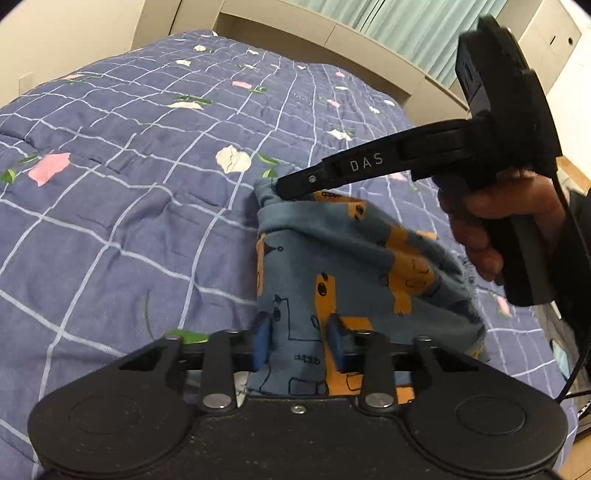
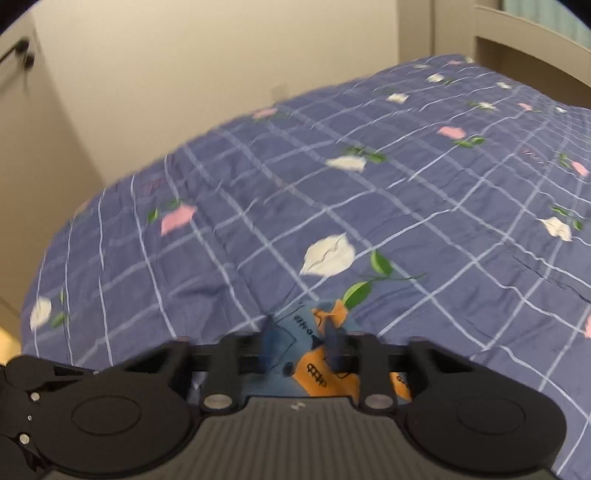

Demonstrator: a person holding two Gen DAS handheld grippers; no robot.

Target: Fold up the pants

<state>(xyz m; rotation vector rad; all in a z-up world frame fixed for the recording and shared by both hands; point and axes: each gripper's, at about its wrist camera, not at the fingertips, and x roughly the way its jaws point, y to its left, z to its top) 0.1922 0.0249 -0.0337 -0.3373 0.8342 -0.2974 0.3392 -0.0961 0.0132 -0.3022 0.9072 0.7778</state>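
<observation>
Your left wrist camera is looking forward along its fingers, low and close over the quilt (image 1: 110,221), facing the far headboard (image 1: 332,40) and the curtain (image 1: 424,29). It is taking in your right gripper (image 1: 275,184) reaching in from the right. Your right wrist camera is sitting just as near the bedcover, facing the far left wall (image 2: 184,74), and its frame is blurring. Both views are sharing the quilt, the headboard and the patterned pants (image 1: 332,266).
</observation>
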